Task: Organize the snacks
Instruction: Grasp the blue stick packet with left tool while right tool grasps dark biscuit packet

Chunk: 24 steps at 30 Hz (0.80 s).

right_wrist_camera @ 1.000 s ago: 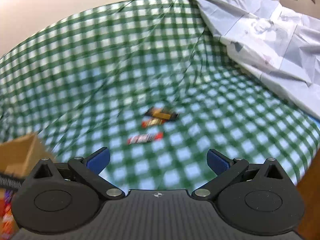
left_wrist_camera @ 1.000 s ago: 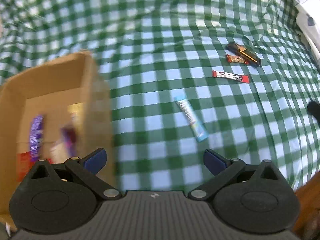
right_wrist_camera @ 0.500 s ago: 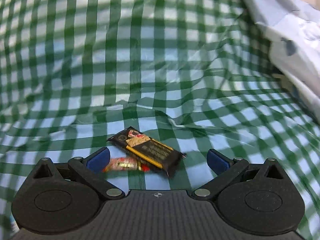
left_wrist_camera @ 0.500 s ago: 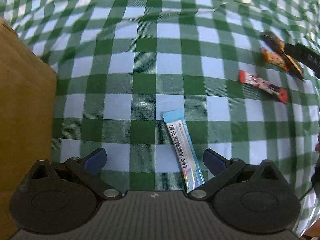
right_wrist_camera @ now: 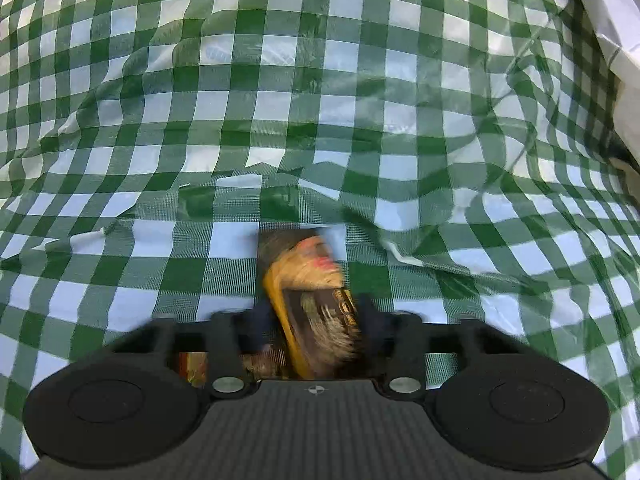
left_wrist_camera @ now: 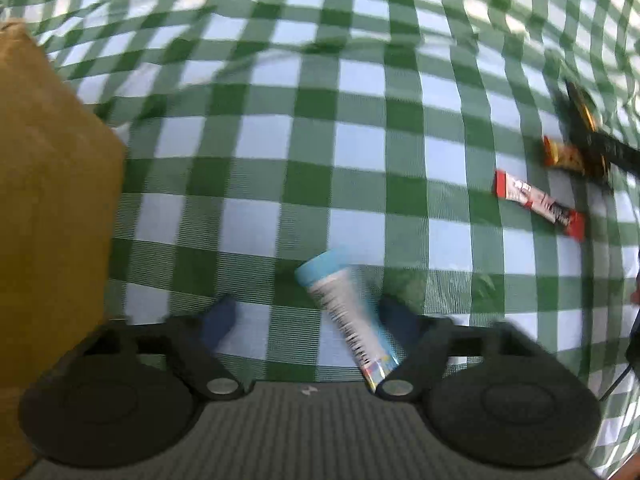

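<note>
RISK: left tongs (left_wrist_camera: 308, 318) just closing, half spread, blue stick snack (left_wrist_camera: 346, 314) loose between, could skid on the checkered cloth (left_wrist_camera: 360, 140) | right tongs (right_wrist_camera: 312, 320) just closing, pinching dark-and-yellow bar (right_wrist_camera: 316, 304), may slip | CONTAINER: cardboard box (left_wrist_camera: 52, 208) at left, inside hidden

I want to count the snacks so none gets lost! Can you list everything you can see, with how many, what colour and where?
blue stick packet: one, light blue and white, between the left gripper's fingers
dark bar: one, black with yellow edge, between the right gripper's fingers
red bar: one, red and white, on the cloth at right
orange snack: one, orange-brown, beside the dark bar
cardboard box: one, brown, at left
checked cloth: one, green and white, under everything
white sheet: one, pale, far right edge
left gripper: one, black, jaws just closing
right gripper: one, black, jaws just closing
</note>
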Tool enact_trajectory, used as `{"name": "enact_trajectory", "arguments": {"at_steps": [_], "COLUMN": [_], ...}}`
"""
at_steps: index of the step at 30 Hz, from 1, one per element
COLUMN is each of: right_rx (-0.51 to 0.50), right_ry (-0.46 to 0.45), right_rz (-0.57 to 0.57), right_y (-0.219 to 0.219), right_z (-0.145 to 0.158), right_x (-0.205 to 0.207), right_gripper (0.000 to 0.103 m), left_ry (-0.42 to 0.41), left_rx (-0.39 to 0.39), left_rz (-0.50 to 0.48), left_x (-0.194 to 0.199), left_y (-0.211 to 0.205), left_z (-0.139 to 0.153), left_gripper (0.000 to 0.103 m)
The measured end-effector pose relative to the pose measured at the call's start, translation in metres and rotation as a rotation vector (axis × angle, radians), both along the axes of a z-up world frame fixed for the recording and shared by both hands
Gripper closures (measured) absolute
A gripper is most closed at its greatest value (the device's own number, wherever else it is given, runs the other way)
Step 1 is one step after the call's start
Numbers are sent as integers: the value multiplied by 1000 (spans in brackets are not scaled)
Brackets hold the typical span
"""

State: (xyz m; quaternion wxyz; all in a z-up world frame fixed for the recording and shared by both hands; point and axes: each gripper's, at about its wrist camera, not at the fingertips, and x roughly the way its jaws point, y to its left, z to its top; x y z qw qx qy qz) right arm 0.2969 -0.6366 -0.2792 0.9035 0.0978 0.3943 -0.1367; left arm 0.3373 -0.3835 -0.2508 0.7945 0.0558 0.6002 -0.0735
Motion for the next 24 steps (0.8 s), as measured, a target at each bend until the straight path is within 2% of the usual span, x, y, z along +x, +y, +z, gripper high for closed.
{"name": "enact_trajectory", "arguments": {"at_steps": [1, 2, 3, 4, 7, 12, 16, 20, 24], "right_rx": [-6, -24, -40, -42, -17, -40, -4, 0, 34], "right_ry": [-1, -1, -5, -14, -44, -68, -66, -95, -129], "right_rz": [-13, -27, -45, -71, -134, -159, -209, -202, -190], "right_y": [0, 1, 1, 0, -5, 2, 12, 32, 63], "right_z": [2, 3, 5, 7, 20, 41, 53, 72, 99], "right_x": [-6, -11, -17, -24, -48, -93, -135, -169, -193], "right_gripper": [66, 66, 66, 66, 66, 66, 66, 66, 66], "left_ry": [-5, 3, 26, 43, 16, -19, -52, -120, -177], "left_rx": [-6, -19, -49, -72, -79, -72, -81, -125, -192], "left_rz": [-8, -11, -12, -15, -51, -99, -137, -174, -170], "left_x": [0, -1, -1, -1, -9, -38, -57, -72, -79], "left_y": [2, 5, 8, 10, 12, 19, 27, 36, 50], "left_z": [4, 7, 9, 11, 21, 38, 53, 88, 132], "left_gripper": [73, 87, 98, 102, 102, 102, 103, 103, 103]}}
